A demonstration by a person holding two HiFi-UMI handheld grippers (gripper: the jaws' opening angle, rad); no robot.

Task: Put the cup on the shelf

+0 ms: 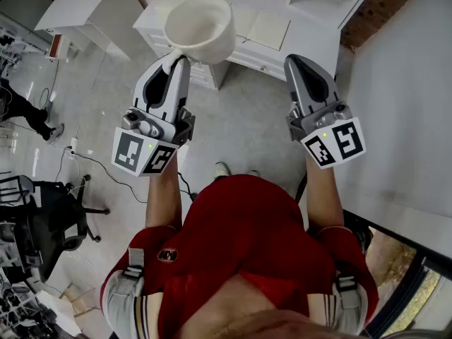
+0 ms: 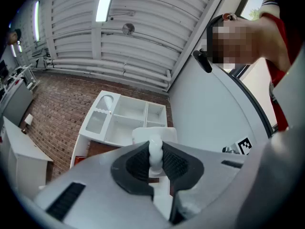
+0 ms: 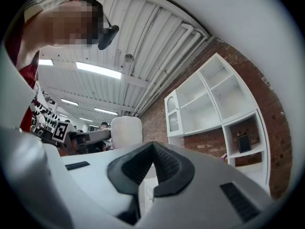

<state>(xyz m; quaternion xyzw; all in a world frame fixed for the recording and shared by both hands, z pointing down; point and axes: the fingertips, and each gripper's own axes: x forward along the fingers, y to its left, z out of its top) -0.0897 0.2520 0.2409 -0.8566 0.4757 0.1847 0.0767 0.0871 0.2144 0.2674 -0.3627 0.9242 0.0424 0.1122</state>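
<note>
Out ahead of your left arm, the cup (image 1: 200, 25) is up in the air, carried by your left gripper (image 1: 176, 57) and resting on nothing. It is plain white all over, with no print or pattern. From the head view you look down into its wide round mouth: the inside is empty and pale, and the rim is smooth and even. It overlaps the near edge of a white table (image 1: 311, 44), with the grey floor (image 1: 240, 119) below.

In the left gripper view, your left gripper (image 2: 156, 151) has its dark ribbed pads (image 2: 177, 163) pressed close on the cup's handle (image 2: 155, 152), a slim, rounded white bar standing upright between them. The jaws are only a narrow way apart, as wide as that handle. The cup's body (image 2: 153, 133) shows just beyond the tips as a white block. Behind it the white shelf (image 2: 126, 118) stands against a brick wall (image 2: 57, 104), well apart from the cup, its compartments open and bare.

Your right gripper (image 1: 293, 62) is raised beside the left one, clear of the cup. In the right gripper view, your right gripper (image 3: 153, 149) has its jaws brought together with nothing between them. The cup (image 3: 126, 131) appears off to its left as a straight-sided white cylinder, and the shelf (image 3: 209, 99) rises on the brick wall to the right
</note>
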